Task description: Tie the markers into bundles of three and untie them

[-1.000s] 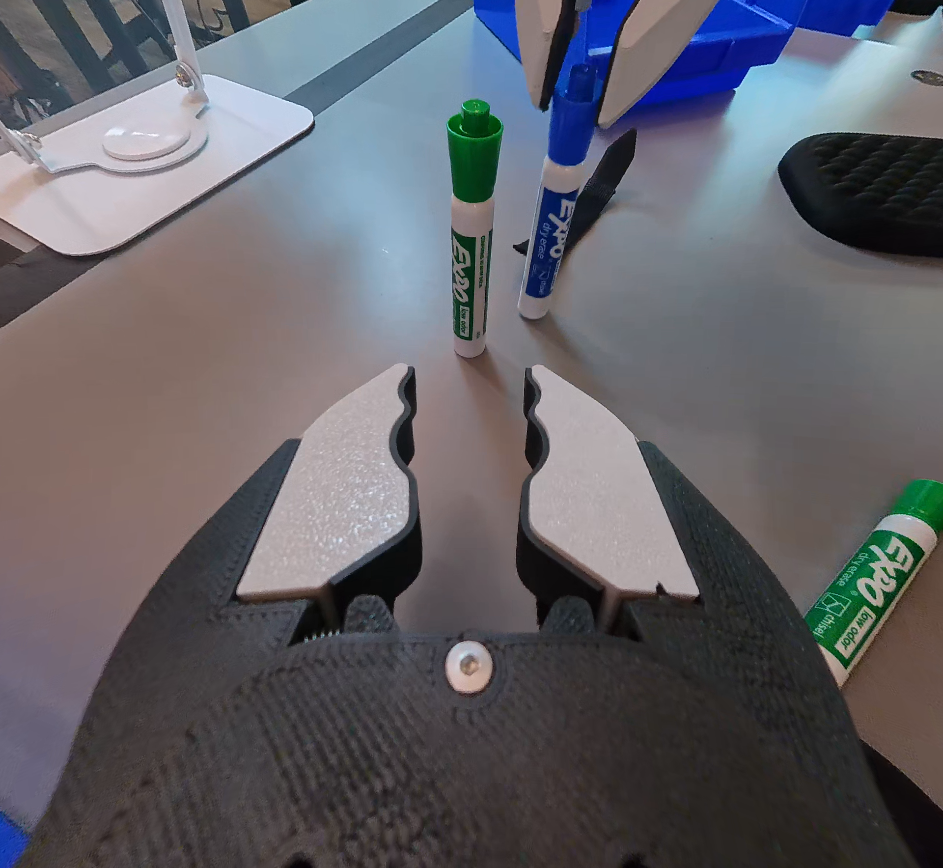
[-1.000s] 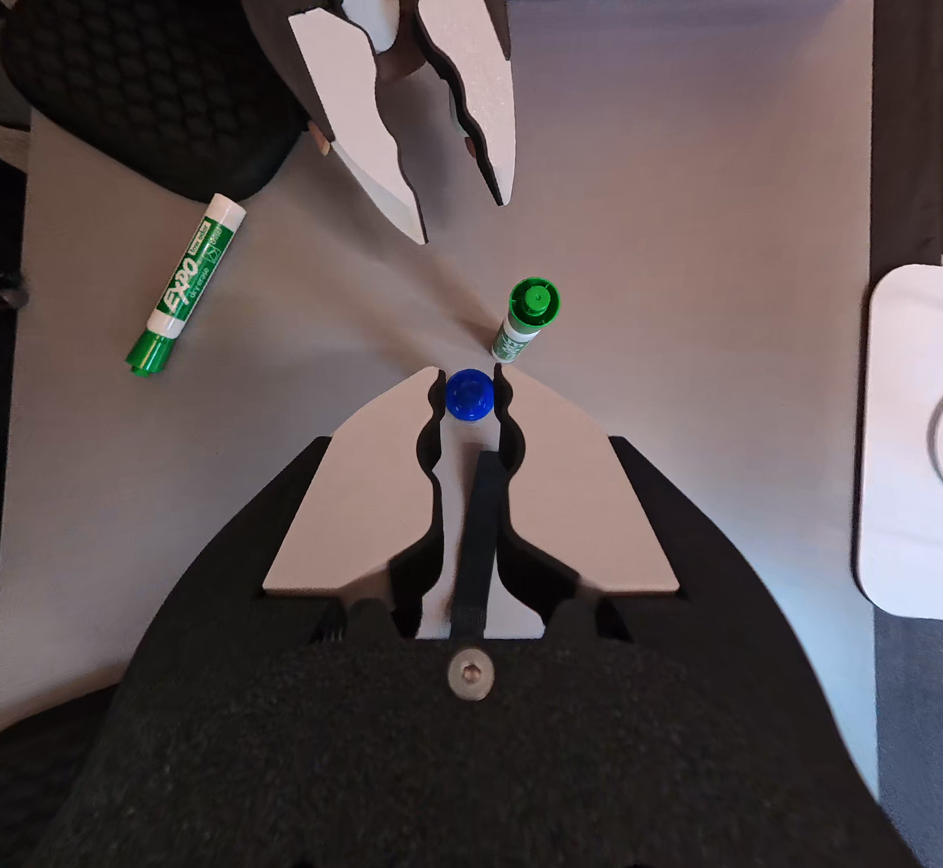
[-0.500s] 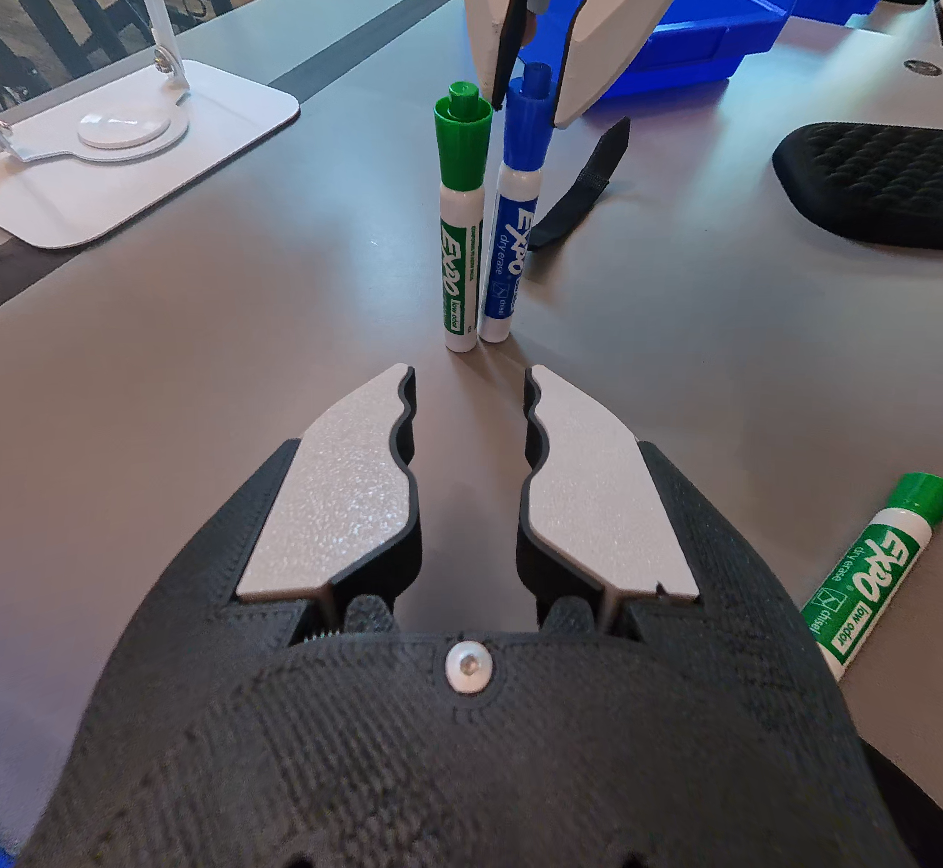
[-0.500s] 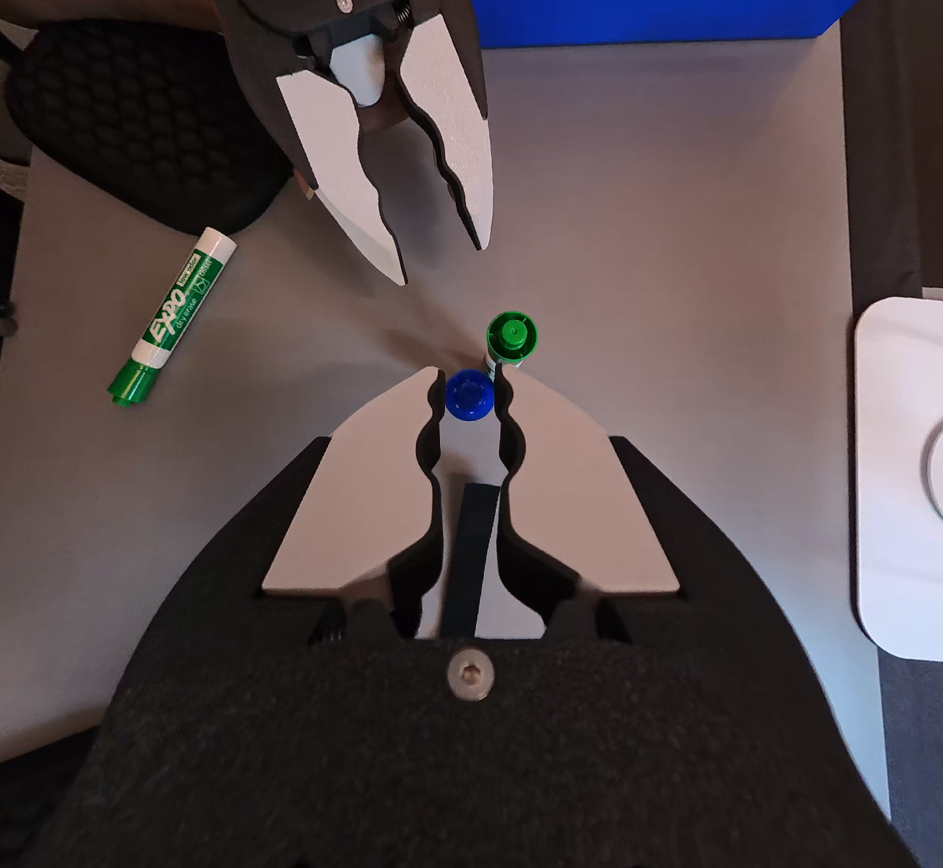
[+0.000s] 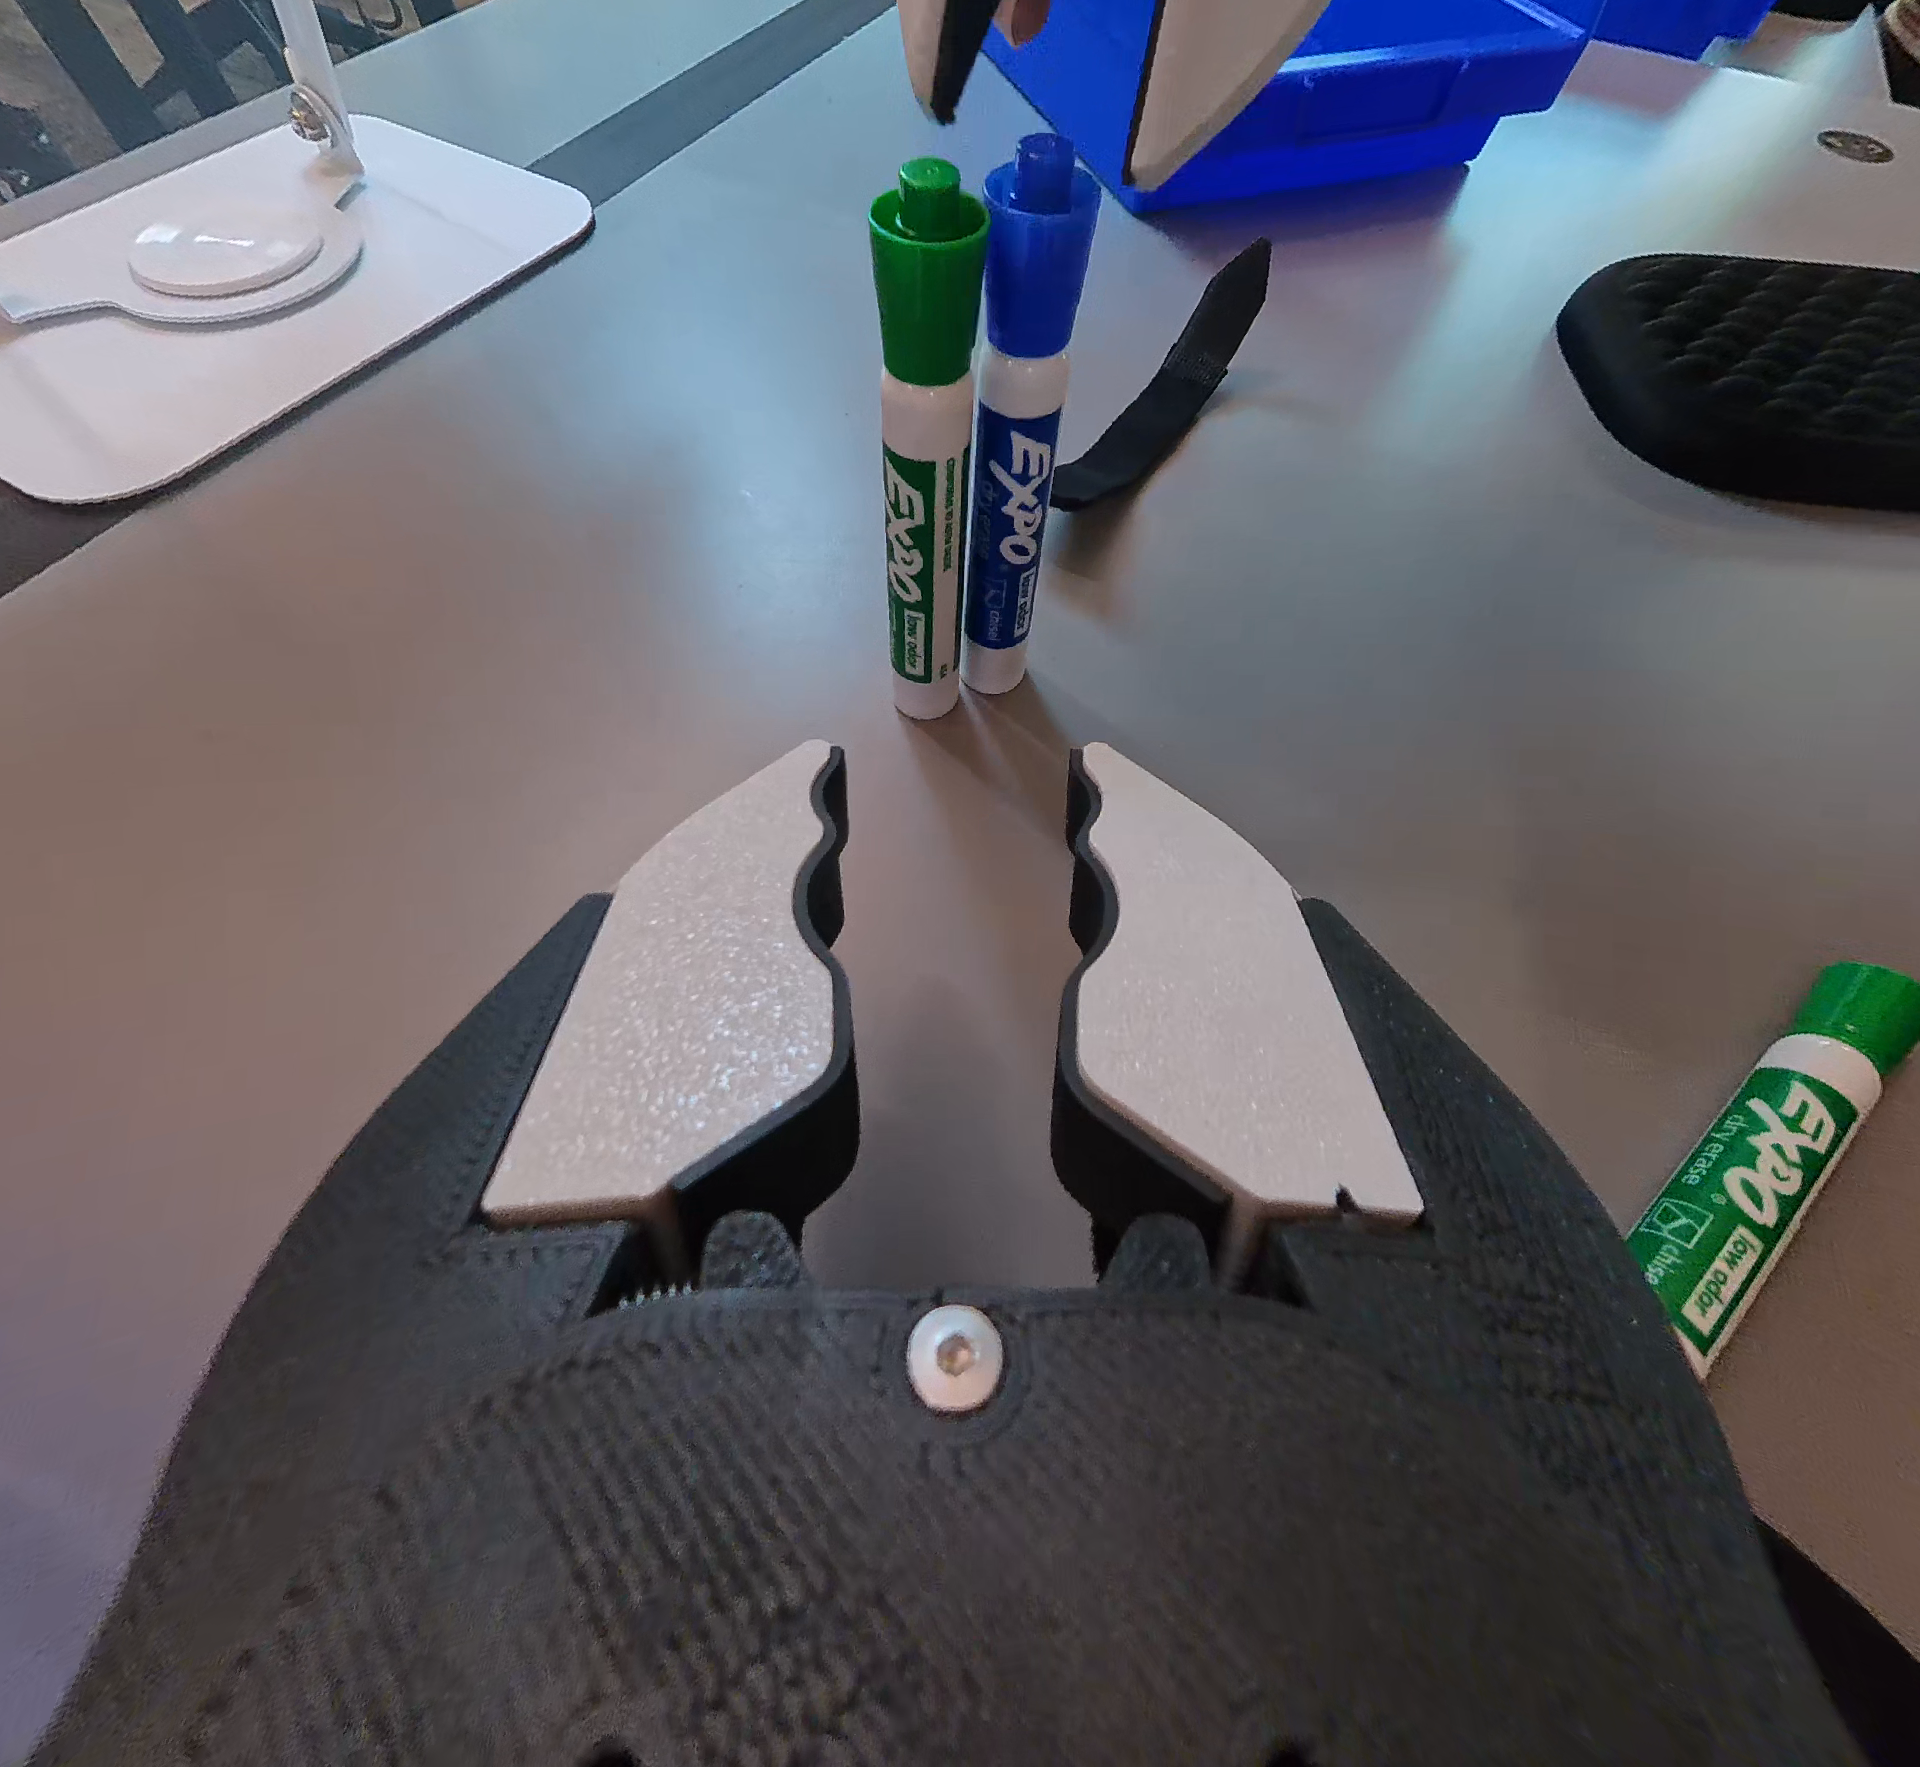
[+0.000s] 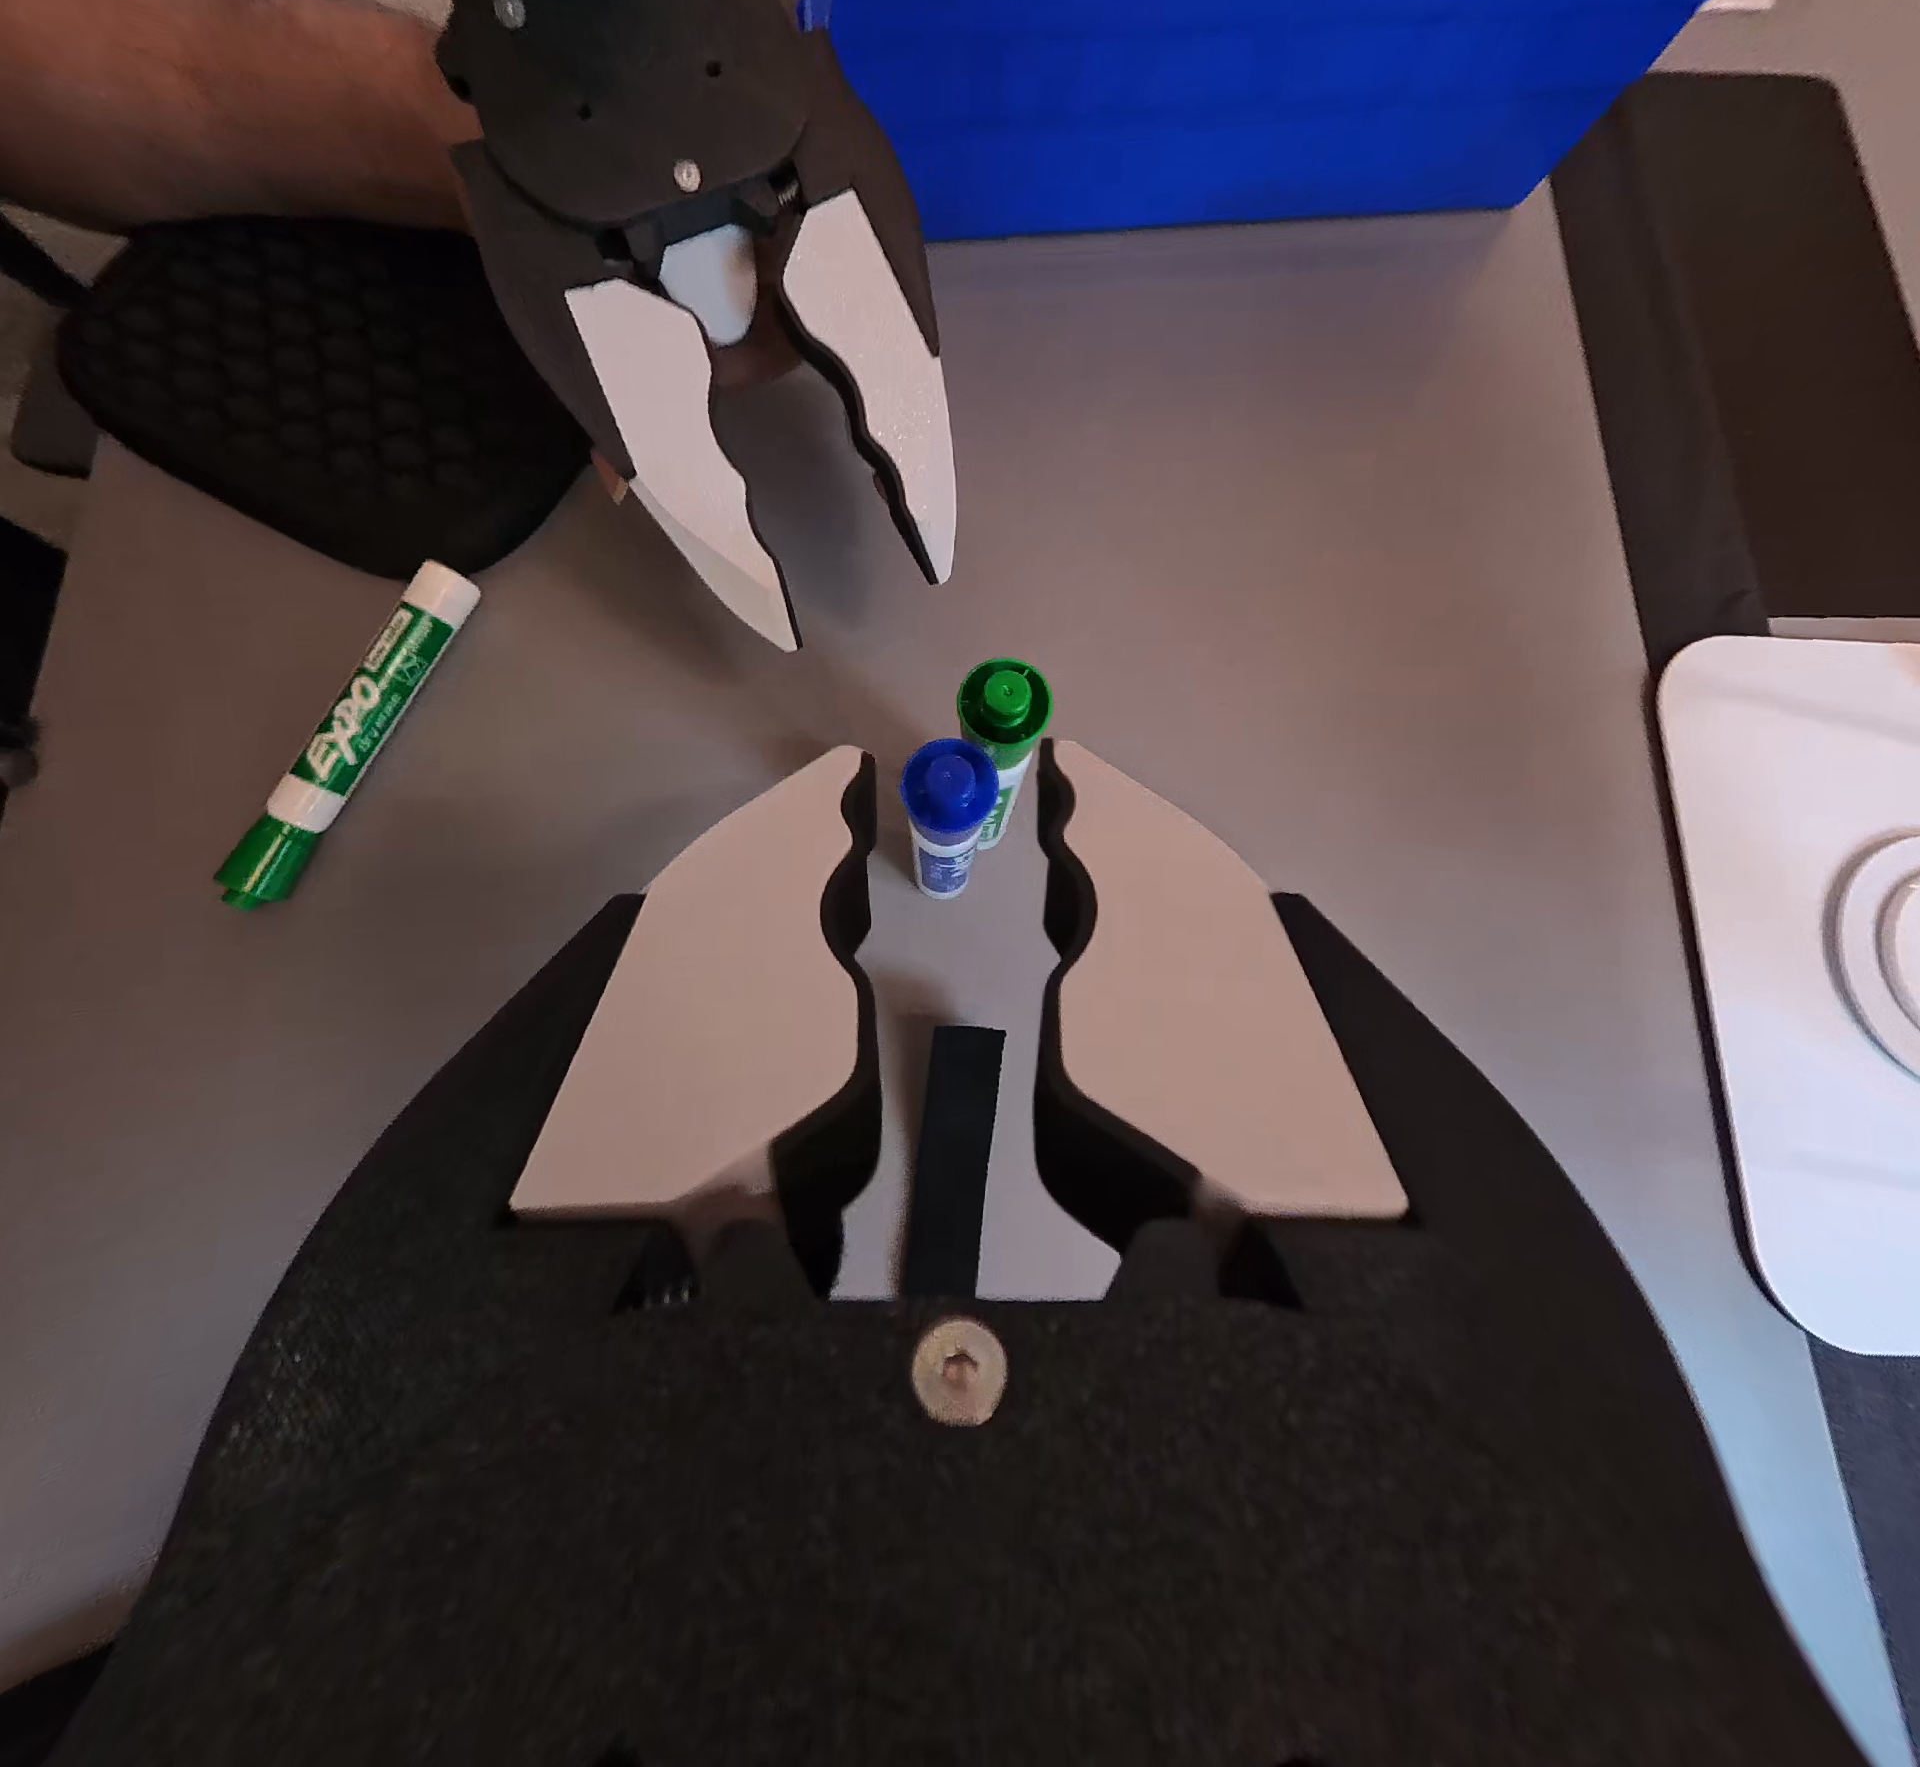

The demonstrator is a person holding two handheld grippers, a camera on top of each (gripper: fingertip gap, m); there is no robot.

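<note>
A green marker (image 5: 923, 450) and a blue marker (image 5: 1020, 429) stand upright side by side, touching, on the grey table (image 5: 416, 678). My left gripper (image 5: 956, 761) is open and empty, low over the table just short of them. My right gripper (image 6: 951, 756) is open and hangs above the two markers, seen from above (image 6: 1003, 709) (image 6: 945, 813); in the left wrist view it (image 5: 1039, 107) is clear of the blue cap. A black strap (image 5: 1164, 387) lies flat behind the markers. A second green marker (image 5: 1766, 1167) lies on its side at the right.
A blue bin (image 6: 1299, 55) holding more markers stands at the table's far side. A black mesh pad (image 5: 1756, 377) lies to the right. A white lamp base (image 5: 239, 304) sits to the left. A person's forearm (image 6: 208, 117) holds the left gripper (image 6: 862, 605). Across from one pair of fingers to the other is roughly 9 centimeters. About 15 centimeters separates my right fingertips from the black strap (image 5: 1164, 387).
The right gripper set the blue marker upright against the green one, opened, and rose clear of it. The left gripper stayed open and roughly in place.
</note>
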